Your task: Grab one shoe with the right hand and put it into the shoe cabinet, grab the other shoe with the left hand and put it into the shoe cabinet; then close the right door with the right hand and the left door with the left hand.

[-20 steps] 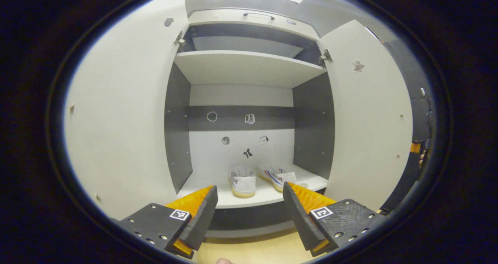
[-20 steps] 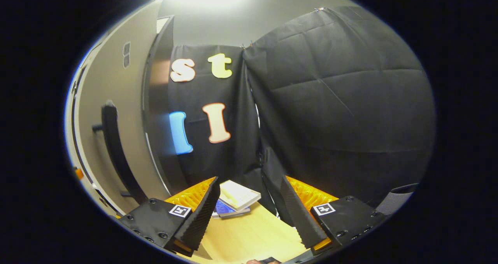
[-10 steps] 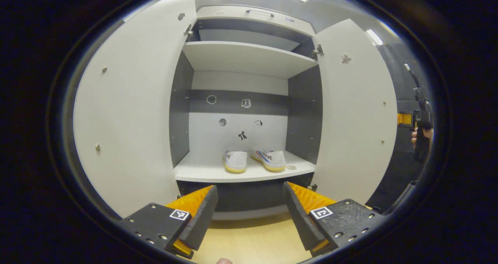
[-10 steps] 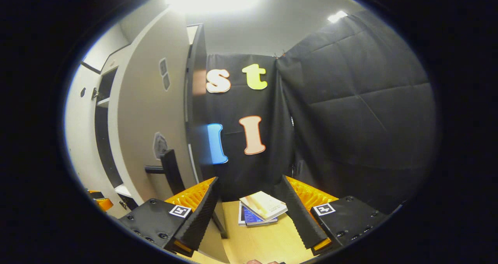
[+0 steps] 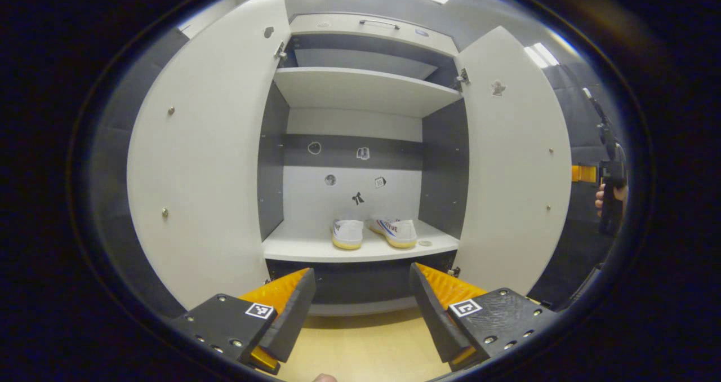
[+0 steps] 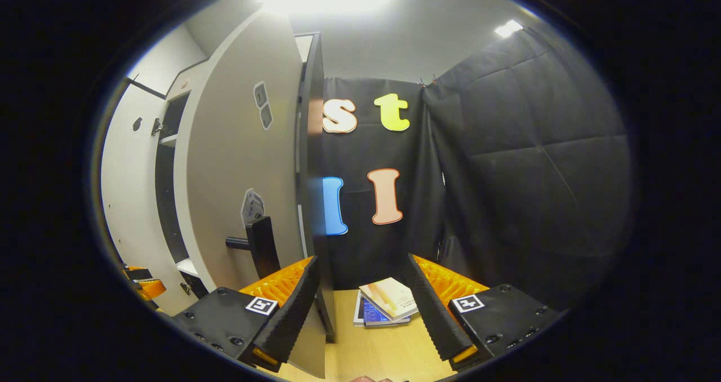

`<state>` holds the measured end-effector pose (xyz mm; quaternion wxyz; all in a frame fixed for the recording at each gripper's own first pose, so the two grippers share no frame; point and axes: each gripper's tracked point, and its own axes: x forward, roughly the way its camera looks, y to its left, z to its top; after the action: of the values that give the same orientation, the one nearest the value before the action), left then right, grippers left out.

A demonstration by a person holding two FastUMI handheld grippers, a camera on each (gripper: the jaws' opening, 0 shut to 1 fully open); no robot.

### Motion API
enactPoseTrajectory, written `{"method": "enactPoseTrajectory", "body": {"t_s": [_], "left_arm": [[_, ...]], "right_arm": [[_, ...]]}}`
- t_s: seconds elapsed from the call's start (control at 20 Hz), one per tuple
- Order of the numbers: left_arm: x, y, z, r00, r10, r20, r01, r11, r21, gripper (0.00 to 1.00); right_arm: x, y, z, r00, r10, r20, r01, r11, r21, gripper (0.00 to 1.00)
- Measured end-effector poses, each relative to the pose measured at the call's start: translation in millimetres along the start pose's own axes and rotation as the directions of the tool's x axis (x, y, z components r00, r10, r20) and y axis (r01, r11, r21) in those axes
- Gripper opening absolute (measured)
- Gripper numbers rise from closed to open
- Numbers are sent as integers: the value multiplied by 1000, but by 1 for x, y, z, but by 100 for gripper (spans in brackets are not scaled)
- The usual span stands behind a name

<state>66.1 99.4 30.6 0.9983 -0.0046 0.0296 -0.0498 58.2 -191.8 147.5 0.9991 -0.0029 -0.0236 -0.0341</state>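
Both shoes (image 5: 374,233) stood side by side on the lower shelf of the shoe cabinet (image 5: 360,92), long axes running back into the compartment, so closing the doors was judged the remaining work. The right gripper (image 6: 360,303), jaws spread and empty, sat outside the open right door (image 6: 236,168), whose dark handle (image 6: 260,245) lay just left of its left finger; the left gripper (image 5: 360,303), likewise spread and empty, faced the interior squarely, with the left door (image 5: 203,162) off to its left. One shoe bore side lettering too small to read.
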Motion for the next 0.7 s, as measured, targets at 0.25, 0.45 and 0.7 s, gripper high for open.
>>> {"method": "enactPoseTrajectory", "body": {"t_s": [0.25, 0.45, 0.7], "left_arm": [[-17, 5, -8, 999, 27, -22, -28, 999, -21, 96], [-32, 18, -9, 996, 87, -37, -87, 996, -10, 98], [-59, 41, -21, 983, 164, -81, -165, 986, -8, 95]], "right_arm": [[0, 37, -1, 996, 90, -3, -90, 996, 19, 96], [7, 77, -10, 981, 191, -22, -189, 978, 86, 96], [30, 126, -14, 956, 291, -41, -281, 945, 167, 97]]}}
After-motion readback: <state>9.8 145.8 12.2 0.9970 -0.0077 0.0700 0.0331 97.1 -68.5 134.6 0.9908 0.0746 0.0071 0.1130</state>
